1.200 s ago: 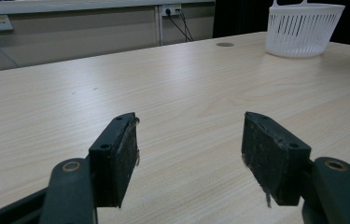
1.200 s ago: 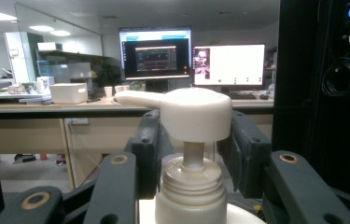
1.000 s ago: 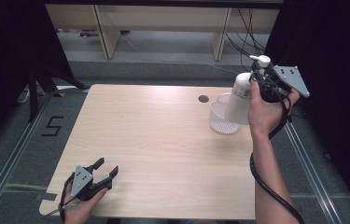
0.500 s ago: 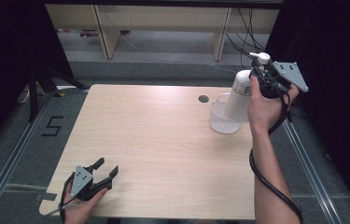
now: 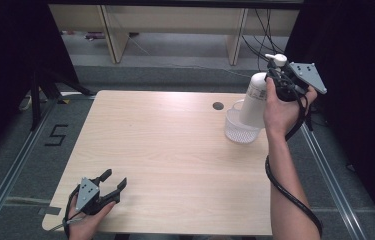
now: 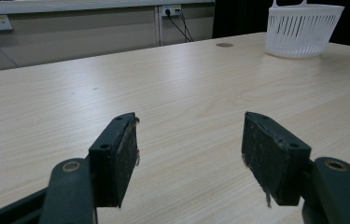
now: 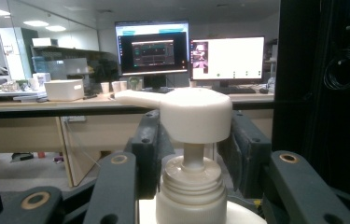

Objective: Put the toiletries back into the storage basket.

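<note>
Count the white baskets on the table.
1. The white basket stands near the table's far right edge, below the pump bottle held in the right gripper. Nothing seems hidden.

One pump bottle [image 5: 253, 102], one white basket [image 5: 239, 130], two monitors [image 7: 151, 49], perhaps three cups [image 7: 115, 87].

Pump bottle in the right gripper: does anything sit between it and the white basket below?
Nothing visible does. The pump bottle, clamped by the right gripper, hangs just above the white basket, whose opening looks unobstructed.
</note>
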